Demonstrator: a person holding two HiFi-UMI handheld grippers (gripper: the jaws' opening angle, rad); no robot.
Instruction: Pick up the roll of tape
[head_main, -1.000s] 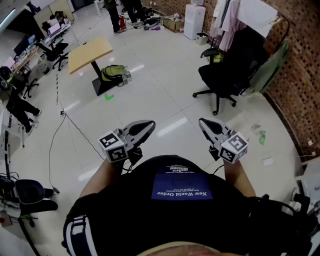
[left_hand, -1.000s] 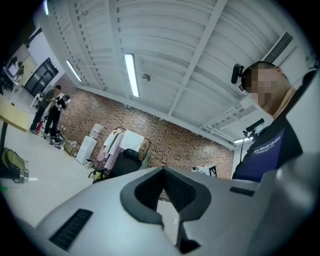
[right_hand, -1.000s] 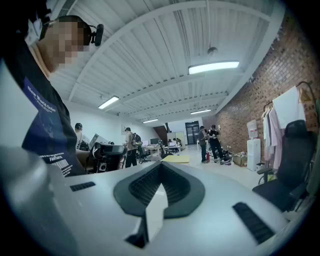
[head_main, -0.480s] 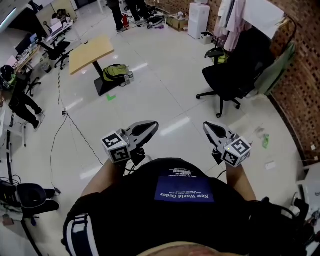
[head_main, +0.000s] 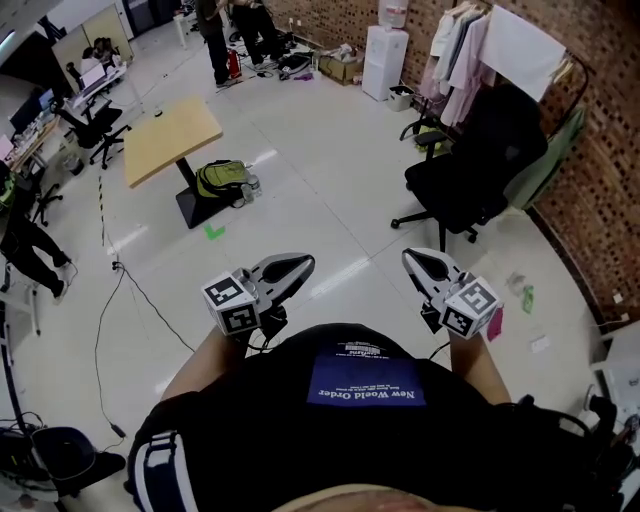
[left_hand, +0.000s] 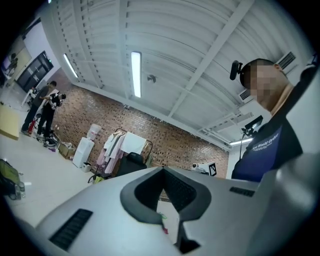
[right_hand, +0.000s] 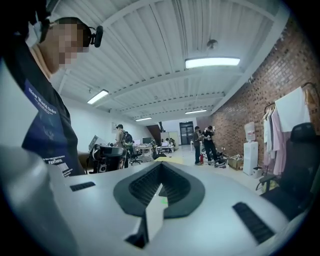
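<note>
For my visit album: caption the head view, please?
A person holds the left gripper and right gripper, both shut and empty, above a glossy floor near an office chair.
</note>
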